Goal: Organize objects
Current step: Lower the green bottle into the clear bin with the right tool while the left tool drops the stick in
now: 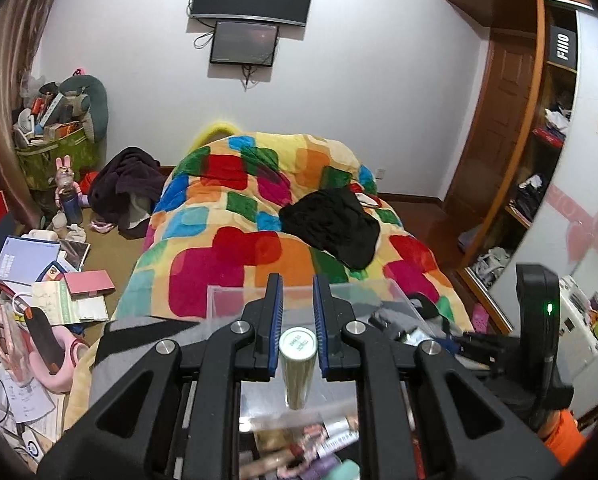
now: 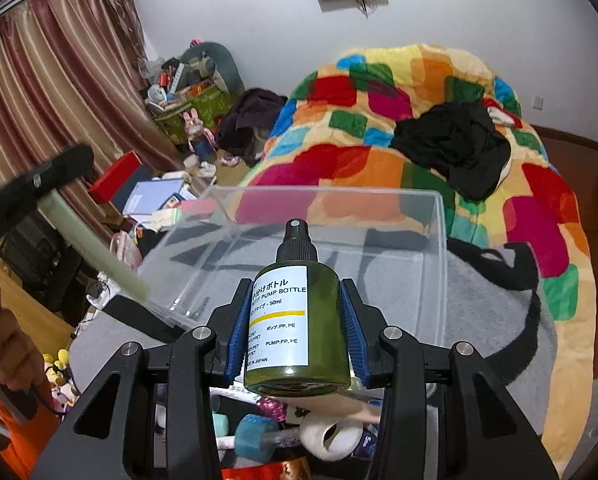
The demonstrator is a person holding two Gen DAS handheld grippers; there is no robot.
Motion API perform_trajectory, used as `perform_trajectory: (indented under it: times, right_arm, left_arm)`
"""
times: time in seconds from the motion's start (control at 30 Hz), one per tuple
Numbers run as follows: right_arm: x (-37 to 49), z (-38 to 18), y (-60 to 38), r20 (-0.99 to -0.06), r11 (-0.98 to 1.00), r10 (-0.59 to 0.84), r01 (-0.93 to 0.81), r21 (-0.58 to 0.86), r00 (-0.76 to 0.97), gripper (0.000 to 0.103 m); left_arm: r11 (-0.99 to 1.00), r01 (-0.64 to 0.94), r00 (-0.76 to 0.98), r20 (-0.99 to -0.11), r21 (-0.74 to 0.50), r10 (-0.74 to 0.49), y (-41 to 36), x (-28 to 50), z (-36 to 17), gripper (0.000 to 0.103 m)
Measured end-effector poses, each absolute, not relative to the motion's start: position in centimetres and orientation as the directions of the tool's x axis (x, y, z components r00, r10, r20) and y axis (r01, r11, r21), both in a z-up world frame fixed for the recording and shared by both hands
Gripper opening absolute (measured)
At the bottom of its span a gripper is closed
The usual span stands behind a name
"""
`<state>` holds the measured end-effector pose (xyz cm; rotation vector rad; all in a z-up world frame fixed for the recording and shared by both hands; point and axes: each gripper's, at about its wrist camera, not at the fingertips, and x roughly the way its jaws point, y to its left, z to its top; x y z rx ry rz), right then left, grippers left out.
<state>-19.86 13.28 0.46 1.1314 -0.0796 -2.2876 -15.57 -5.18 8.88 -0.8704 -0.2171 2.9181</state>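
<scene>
Bottles, one per gripper, are held above the clear bin (image 2: pixel 439 240) that sits on a grey throw on the bed (image 1: pixel 227 248). The right gripper (image 2: pixel 297 320) has its fingers (image 2: pixel 235 332) pinching a green pump bottle (image 2: pixel 299 320) across its belly, nozzle pointing away and toward the bin, probably so it can be tipped straight in over the near wall. The left gripper (image 1: pixel 297 320) has its fingers (image 1: pixel 273 312) pressed nearly together on a slim pale-green tube (image 1: pixel 297 364), gripped just under its cap so the body hangs below; from the right wrist view the same tube slants toward the bin's left corner. The bin looks empty, so I judge the sorting has barely begun. Below both grippers lies a heap of small toiletries (image 2: pixel 283 432), apparently the pile being sorted from. Next move likely calls for lowering each item inside the walls before letting go, lest the tube roll off onto the throw.
</scene>
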Motion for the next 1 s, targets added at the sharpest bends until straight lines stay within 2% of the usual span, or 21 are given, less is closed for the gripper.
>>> perform_trajectory:
  times: [0.1, 0.27, 0.73, 0.77, 0.9, 1.0]
  right_arm:
    - [-20.7, -0.5, 13.0, -0.733, -0.837, -0.504, 0.466, 0.286, -0.456, 0.039]
    - [-21.5, -1.7, 12.5, -0.761, -0.854, -0.460, 0.461, 0.240, -0.456, 0.039]
    - [-20.8, -2.4, 11.2, -0.759, -0.873, -0.371, 0.479, 0.089, -0.536, 0.039]
    - [-20.7, -2.3, 11.3, -0.758, -0.874, -0.370, 0.477, 0.089, -0.537, 0.039]
    - [-20.3, -1.9, 11.7, -0.752, -0.879, -0.369, 0.467, 0.091, -0.547, 0.054]
    - [-19.7, -1.4, 12.1, -0.738, -0.885, -0.360, 0.460, 0.076, -0.570, 0.059]
  left_arm:
    - [-0.991, 0.003, -0.826, -0.558, -0.132, 0.072, -5.4, -16.9, 7.8, 0.014]
    - [-0.991, 0.034, -0.794, -0.606, -0.132, 0.053, -5.9, -18.9, 5.2, 0.014]
    - [-0.985, -0.053, -0.700, -0.698, -0.162, 0.152, -2.9, -20.0, 0.9, 0.014]
    - [-0.983, -0.059, -0.690, -0.705, -0.171, 0.164, -2.8, -20.0, 0.8, 0.014]
    - [-0.978, -0.068, -0.673, -0.714, -0.196, 0.190, -2.6, -19.6, 0.6, 0.014]
    - [-0.978, -0.074, -0.682, -0.705, -0.194, 0.192, -2.6, -18.9, 1.0, 0.014]
